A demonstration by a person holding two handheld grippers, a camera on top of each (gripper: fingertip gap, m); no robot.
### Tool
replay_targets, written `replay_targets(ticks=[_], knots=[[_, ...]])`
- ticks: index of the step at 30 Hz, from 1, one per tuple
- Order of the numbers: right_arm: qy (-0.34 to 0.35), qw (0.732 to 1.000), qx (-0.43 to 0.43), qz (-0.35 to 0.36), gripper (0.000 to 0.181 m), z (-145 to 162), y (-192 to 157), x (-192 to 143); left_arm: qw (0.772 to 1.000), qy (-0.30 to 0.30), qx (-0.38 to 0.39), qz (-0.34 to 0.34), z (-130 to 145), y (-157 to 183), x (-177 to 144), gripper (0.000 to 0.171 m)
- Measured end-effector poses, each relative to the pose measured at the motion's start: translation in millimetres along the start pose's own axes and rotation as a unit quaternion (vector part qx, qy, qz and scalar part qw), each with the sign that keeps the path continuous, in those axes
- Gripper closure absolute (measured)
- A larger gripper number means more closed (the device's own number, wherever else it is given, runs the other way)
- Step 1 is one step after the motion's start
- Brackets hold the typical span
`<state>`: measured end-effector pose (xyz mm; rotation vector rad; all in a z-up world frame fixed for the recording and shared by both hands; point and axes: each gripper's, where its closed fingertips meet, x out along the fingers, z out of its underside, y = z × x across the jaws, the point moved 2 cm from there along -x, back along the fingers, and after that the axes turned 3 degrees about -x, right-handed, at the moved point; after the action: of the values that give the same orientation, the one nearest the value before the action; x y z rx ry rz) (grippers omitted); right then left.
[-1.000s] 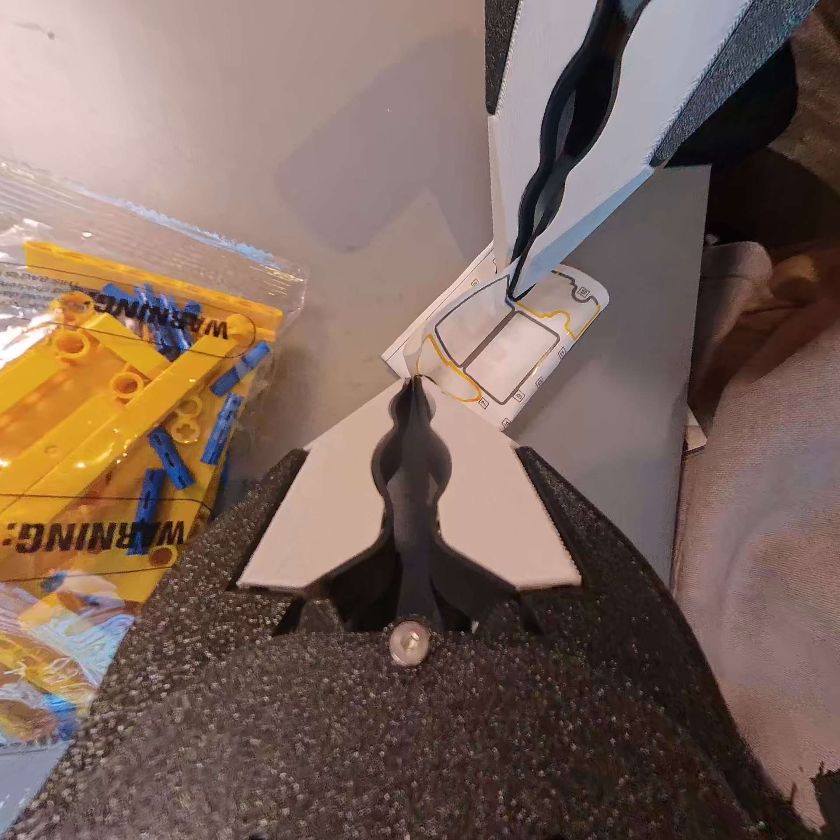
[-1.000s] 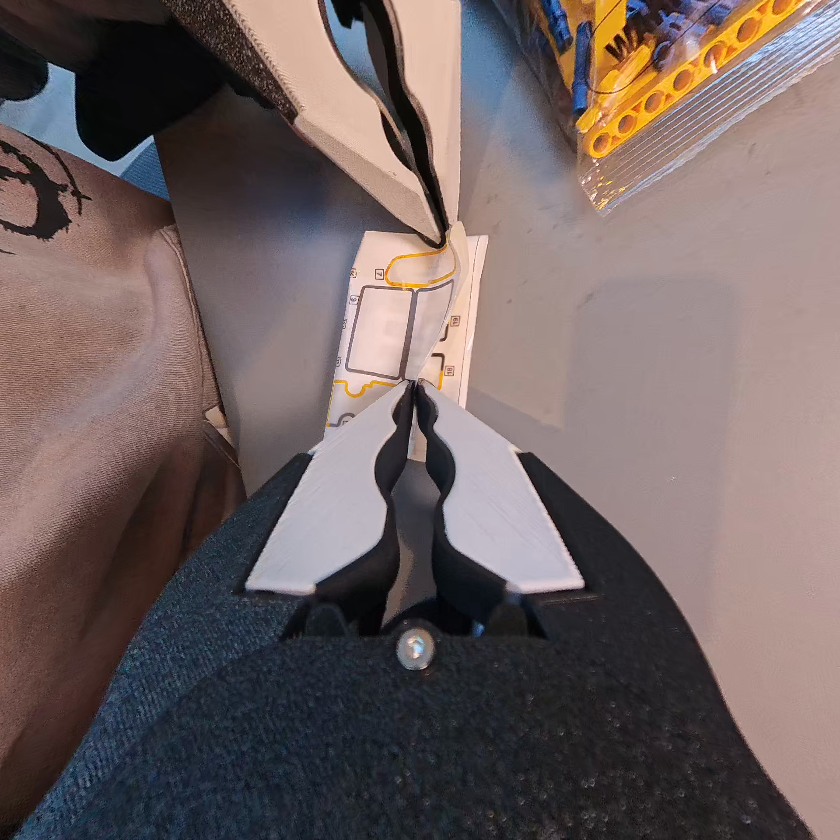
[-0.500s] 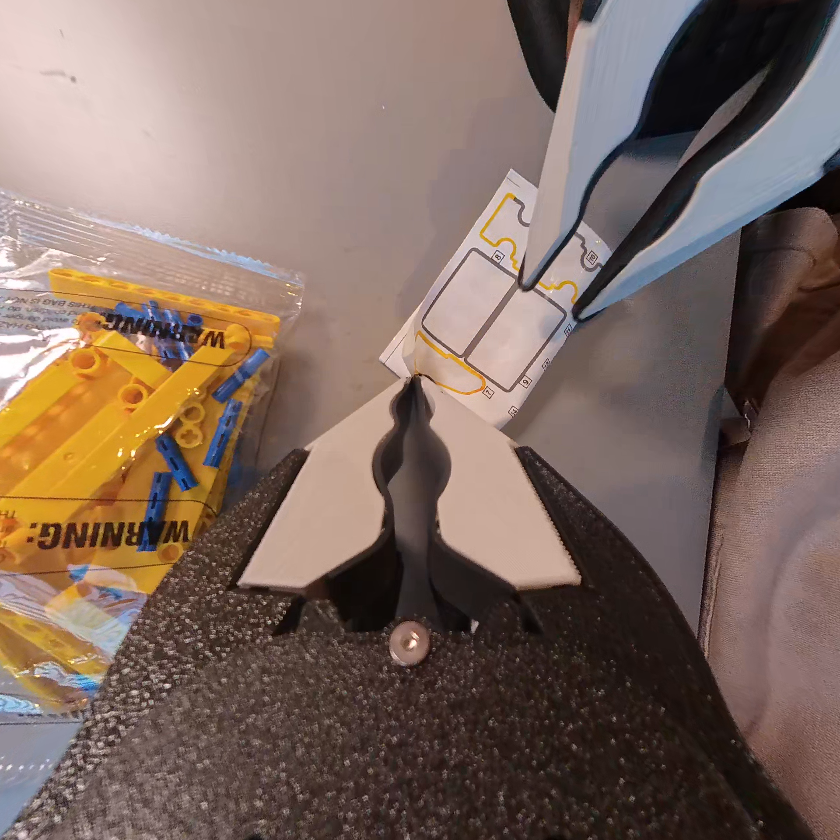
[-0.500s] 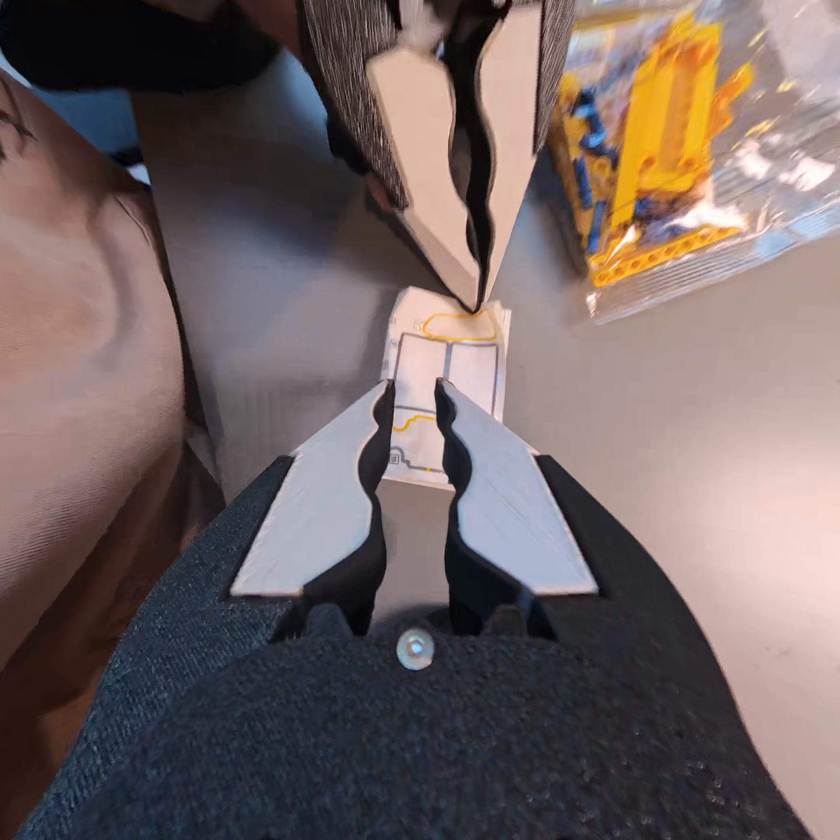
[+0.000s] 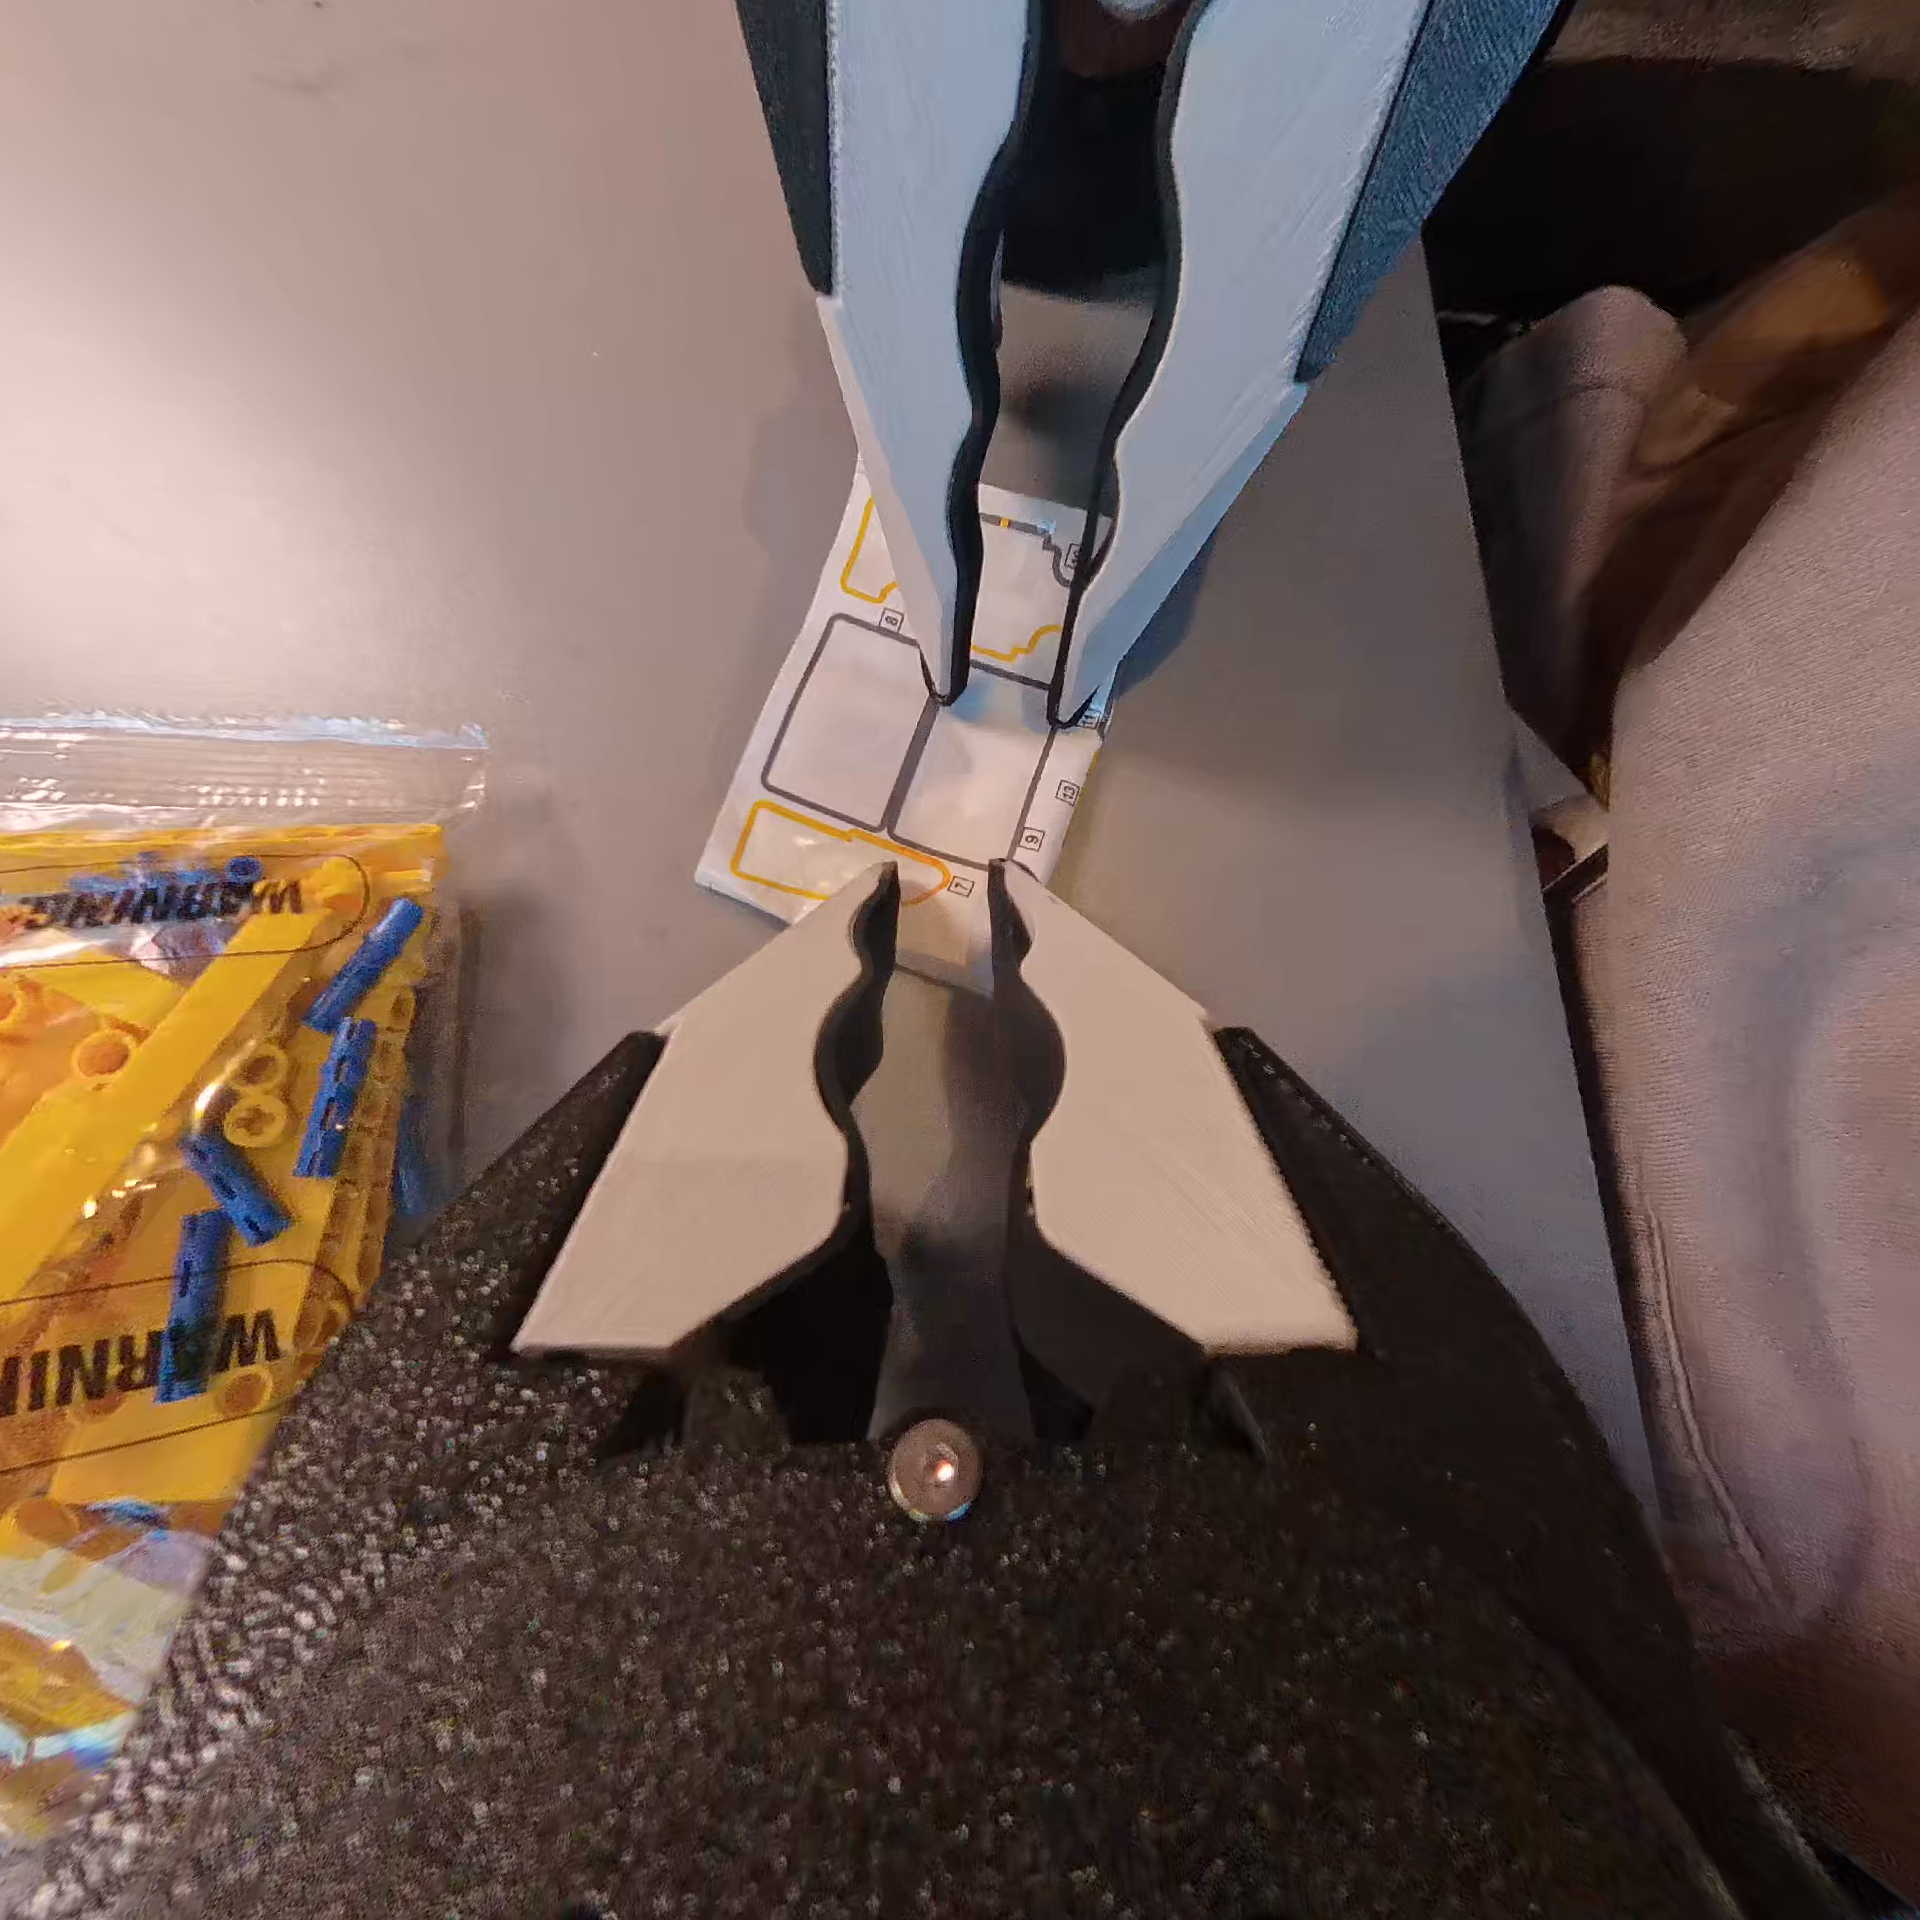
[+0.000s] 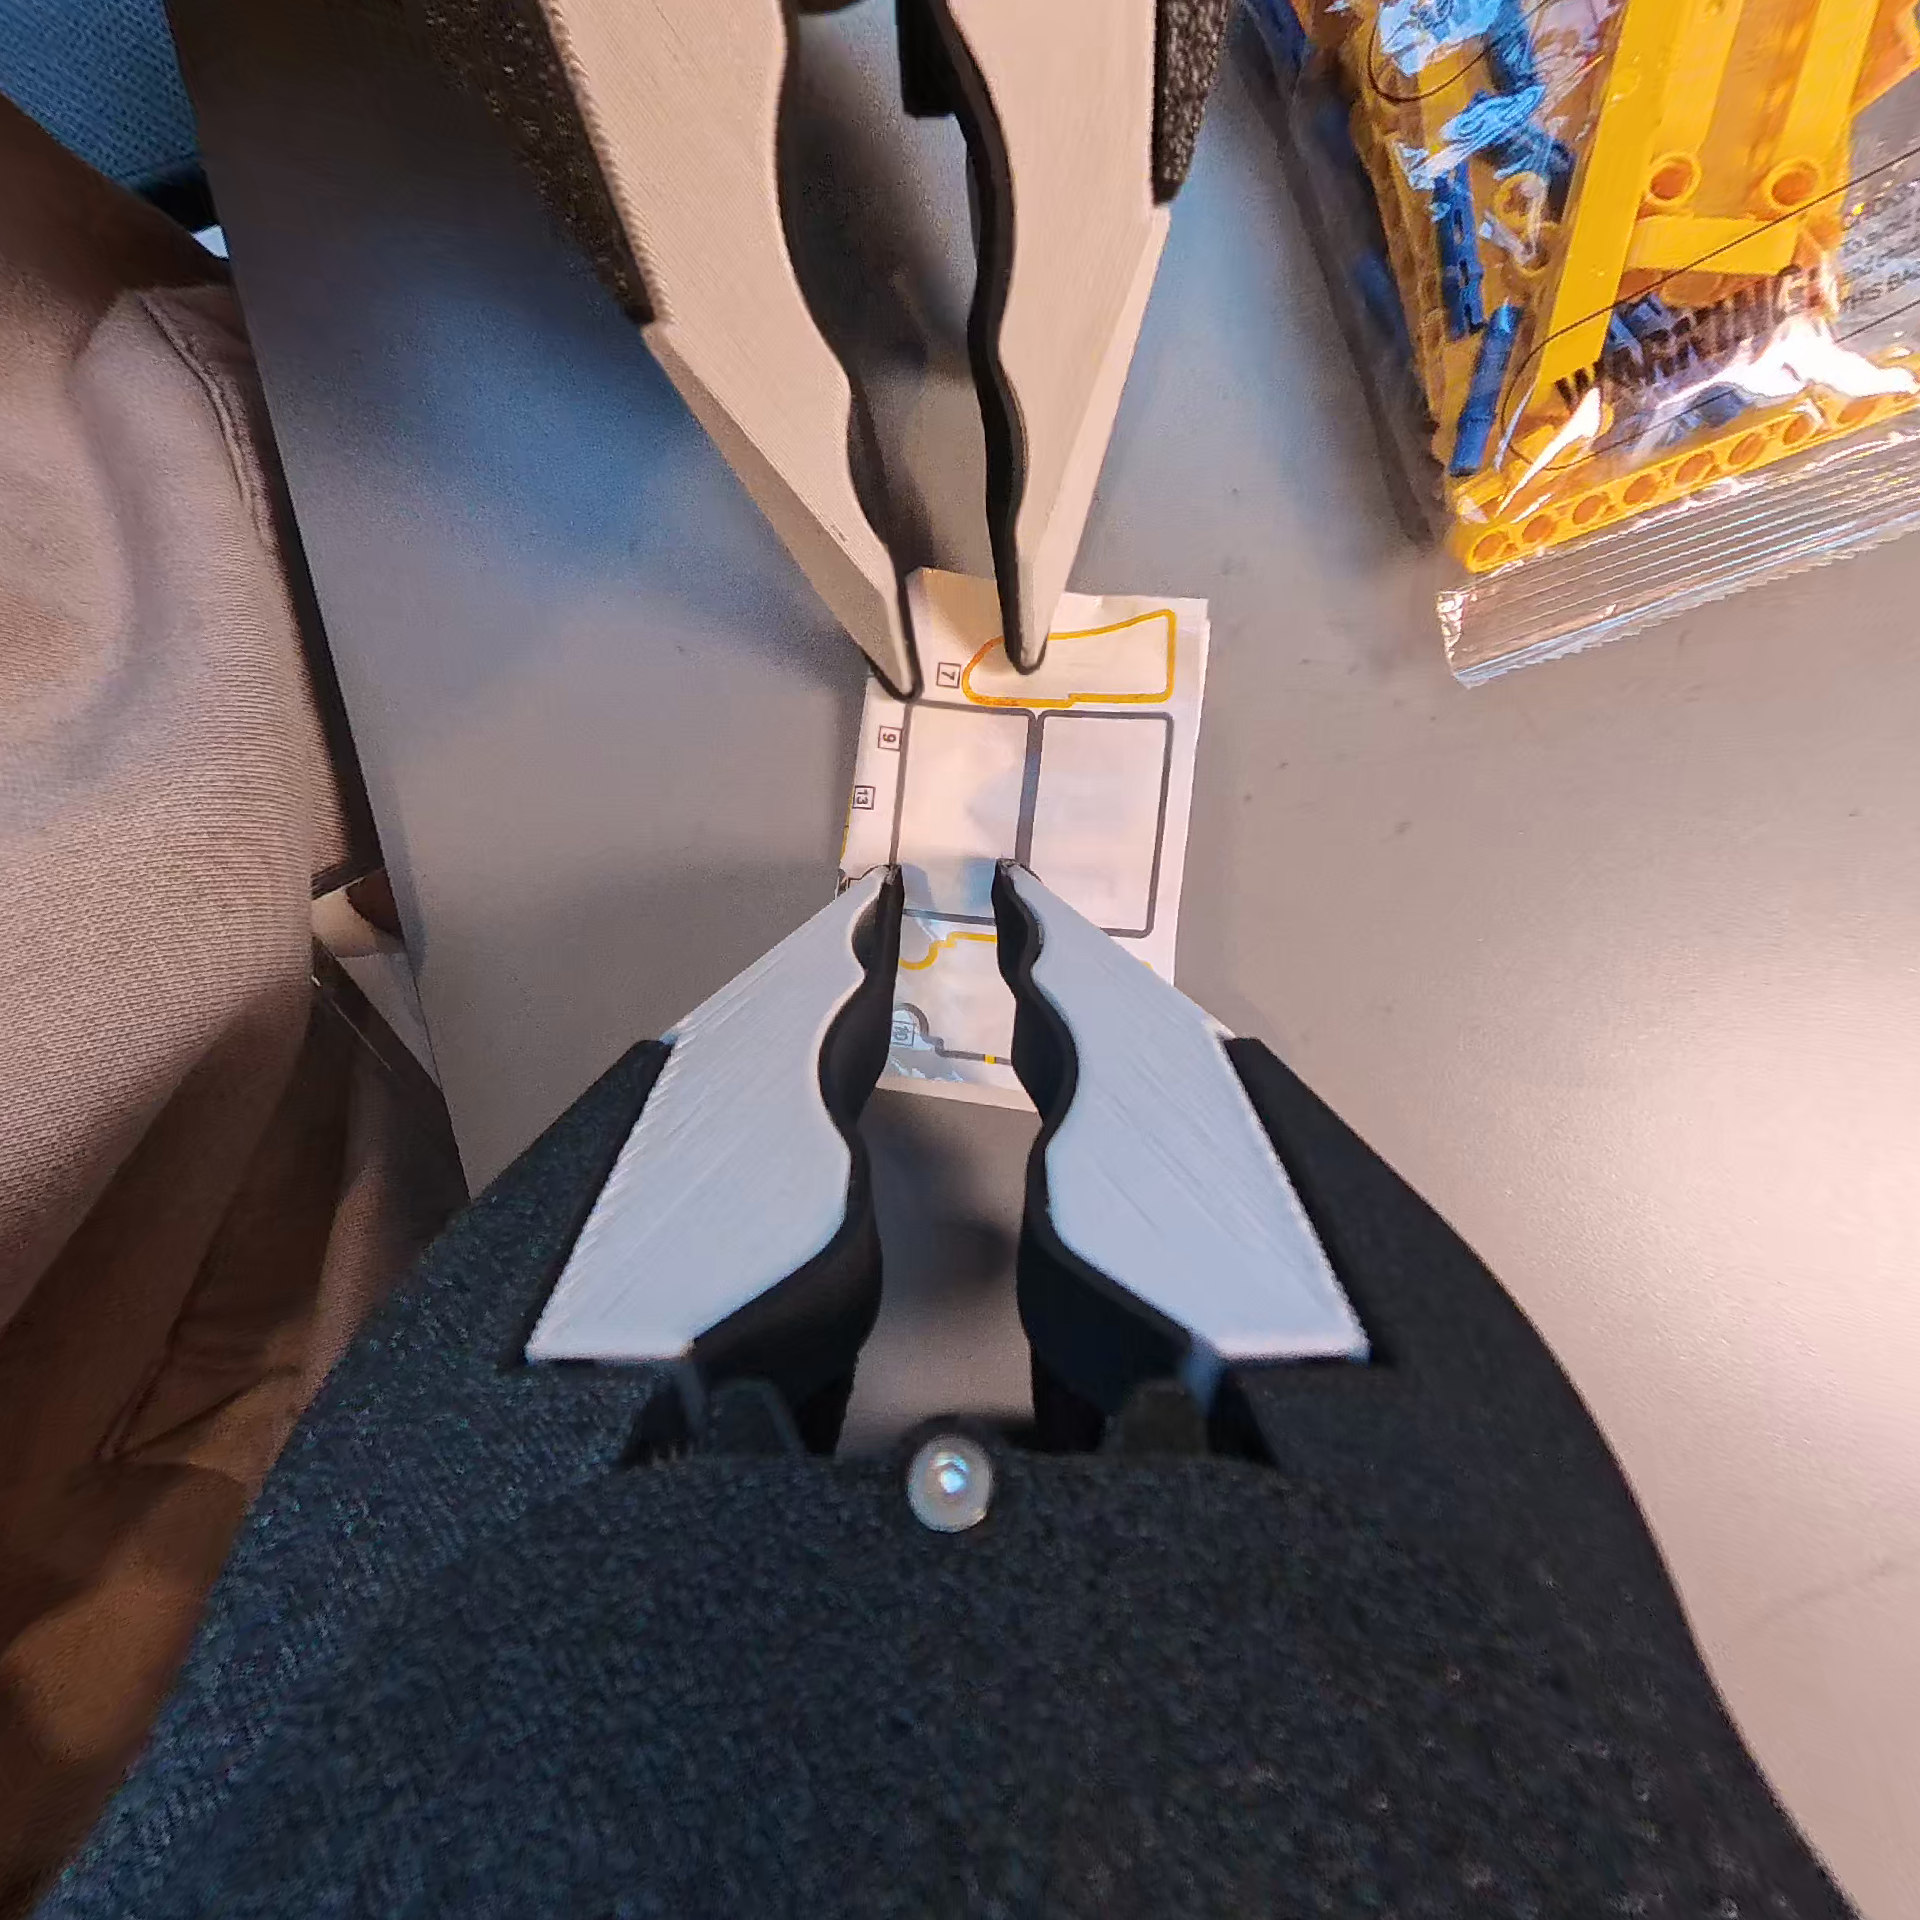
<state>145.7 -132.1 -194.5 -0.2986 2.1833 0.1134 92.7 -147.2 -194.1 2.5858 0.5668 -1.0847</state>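
Both slightly spread over the small white sticker sheet with yellow and grey outlines (image 5: 914,790) flat near the grey table (image 5: 416,416) edge — left gripper (image 5: 940,883), right gripper (image 6: 945,878) — could probably crease or slide it off if nudged.

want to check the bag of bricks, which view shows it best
The left wrist view: the clear bag of yellow and blue bricks lies flat and sharp at the left edge, though the frame cuts it off. The right wrist view catches the bag in its top right corner, also cropped, with more glare on the plastic.
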Motion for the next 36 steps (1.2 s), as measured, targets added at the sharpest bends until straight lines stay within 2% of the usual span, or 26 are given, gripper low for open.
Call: replay_targets(ticks=[3, 8, 11, 13, 15, 17, 20, 25, 26, 27, 29, 32, 36], knots=[[0.011, 1.0, 0.005, -0.002, 0.164, 0.8, -0.1, -0.2, 0.999, 0.017, -0.03, 0.029, 1.9, -4.4, 0.5, 0.163], [0.026, 1.0, 0.014, -0.003, 0.163, 2.0, -0.6, -0.8, 0.998, 0.022, 0.061, 0.005, 4.7, -3.7, 0.0, 0.164], [0.029, 0.999, 0.015, 0.002, 0.163, 2.4, -0.8, -1.1, 0.998, 0.024, 0.05, 0.019, 4.7, -4.6, -0.2, 0.164], [0.02, 1.0, 0.016, 0.0, 0.161, 2.7, -1.2, -2.3, 0.997, 0.02, 0.072, 0.008, 4.7, -4.8, 0.5, 0.164], [0.014, 1.0, 0.018, -0.004, 0.137, -0.2, -2.2, -4.8, 0.996, 0.015, 0.085, -0.004, 4.7, -4.4, 0.7, 0.164], [0.037, 0.999, 0.027, -0.003, 0.129, -11.2, -2.3, -7.0, 0.997, 0.015, 0.077, 0.0, 4.6, -4.4, 0.7, 0.164], [0.014, 0.999, 0.021, 0.025, 0.128, -7.0, 7.9, 1.3, 0.997, 0.015, 0.079, 0.006, 4.6, -4.4, 0.8, 0.165], [0.014, 0.999, 0.019, 0.027, 0.134, -5.6, 10.1, 3.4, 0.997, -0.004, 0.079, 0.006, 4.9, -6.2, -1.8, 0.165], [0.013, 0.999, 0.018, 0.028, 0.134, -5.8, 10.3, 3.6, 0.997, -0.011, 0.079, 0.012, 3.6, -7.0, -4.0, 0.163], [0.014, 0.999, 0.017, 0.027, 0.134, -5.6, 10.4, 3.5, 0.997, -0.007, 0.073, 0.024, -0.5, -6.9, -6.6, 0.154], [0.012, 0.999, 0.008, 0.031, 0.134, -5.3, 10.3, 3.8, 0.997, 0.018, 0.056, 0.056, -11.4, -3.6, -9.8, 0.143], [0.011, 0.999, 0.0, 0.039, 0.134, -5.3, 9.7, 4.0, 0.994, -0.024, 0.098, 0.047, 1.1, -9.1, 1.3, 0.128], [0.02, 0.999, -0.002, 0.043, 0.134, -4.8, 9.5, 3.7, 0.992, -0.001, 0.107, 0.073, 1.5, -12.2, 1.4, 0.129]])
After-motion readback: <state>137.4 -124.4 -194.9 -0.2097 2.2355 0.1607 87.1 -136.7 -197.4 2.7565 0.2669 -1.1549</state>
